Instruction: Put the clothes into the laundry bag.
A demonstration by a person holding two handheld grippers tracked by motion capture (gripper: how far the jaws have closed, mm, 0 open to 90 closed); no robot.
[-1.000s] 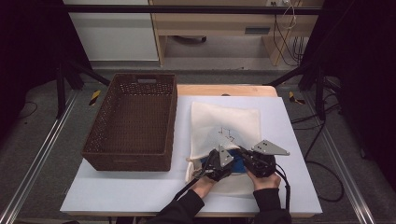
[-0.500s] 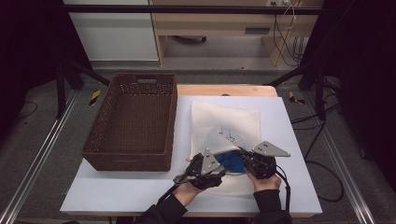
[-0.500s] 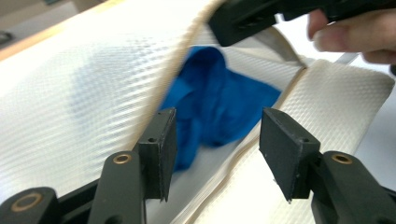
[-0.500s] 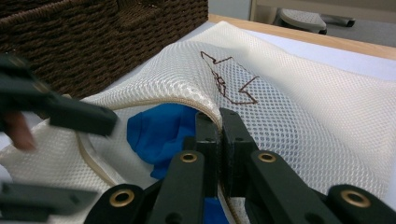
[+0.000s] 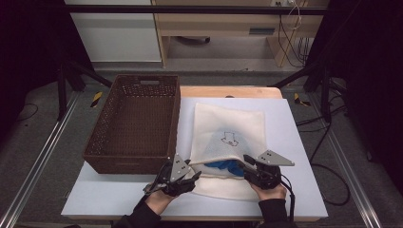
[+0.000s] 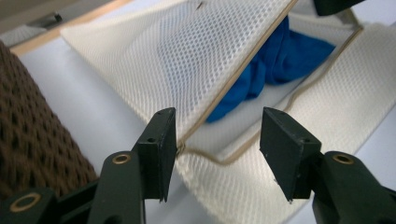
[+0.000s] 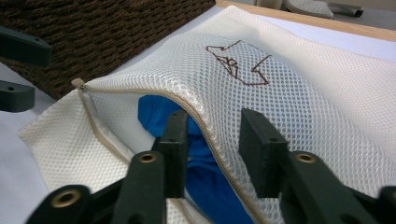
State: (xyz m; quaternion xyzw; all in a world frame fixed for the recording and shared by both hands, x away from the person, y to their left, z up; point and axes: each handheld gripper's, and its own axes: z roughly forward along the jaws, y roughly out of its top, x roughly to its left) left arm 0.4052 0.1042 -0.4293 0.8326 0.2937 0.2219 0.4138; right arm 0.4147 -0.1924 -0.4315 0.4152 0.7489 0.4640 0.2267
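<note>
The mesh bag (image 5: 230,128) was cream with a brown line drawing; the cloth (image 5: 223,166) blue; the basket (image 5: 135,123) dark brown weave; the tabletop (image 5: 294,133) white.

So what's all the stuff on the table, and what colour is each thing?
Mesh bag: one, cream with a brown drawing, lying flat on the board right of the basket, mouth open toward the person.
Cloth: one, blue, inside the bag's open mouth.
Basket: one, dark brown wicker, on the left.
Board: one, white, on a wooden table.
Left gripper: one, black, jaws open at the bag's near left corner.
Right gripper: one, black, jaws just been opening, the bag's upper edge between them.
</note>
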